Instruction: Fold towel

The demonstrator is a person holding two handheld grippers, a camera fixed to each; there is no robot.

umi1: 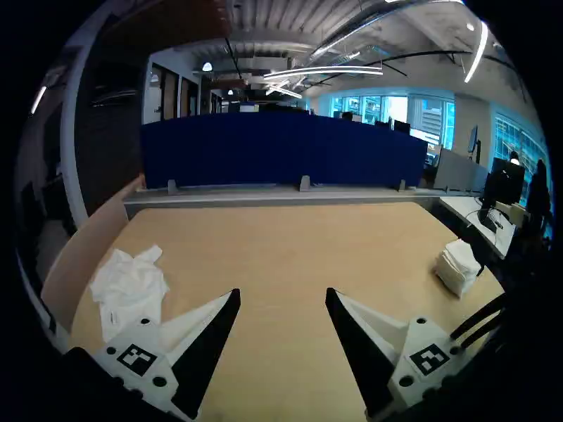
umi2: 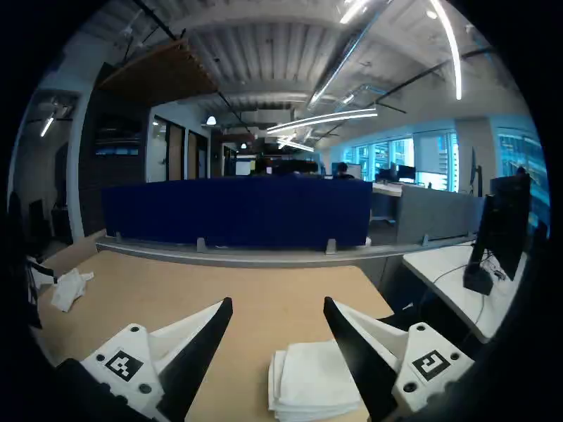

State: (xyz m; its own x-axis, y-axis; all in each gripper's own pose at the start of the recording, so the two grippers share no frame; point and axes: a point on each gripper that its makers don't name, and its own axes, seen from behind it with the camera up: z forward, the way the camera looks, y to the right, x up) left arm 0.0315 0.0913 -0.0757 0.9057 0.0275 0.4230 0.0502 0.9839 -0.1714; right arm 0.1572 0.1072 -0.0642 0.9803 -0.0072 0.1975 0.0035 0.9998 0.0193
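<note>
A crumpled white towel lies loose on the left side of the wooden table, just ahead and left of my left gripper, which is open with nothing between its fingers. A stack of folded white towels rests at the table's right edge. In the right gripper view that stack sits low between the fingers of my open right gripper, untouched. The crumpled towel appears far left there.
A blue divider panel runs along the table's far edge. A low wooden side wall borders the left. To the right stands another desk with a monitor; a person sits farther off.
</note>
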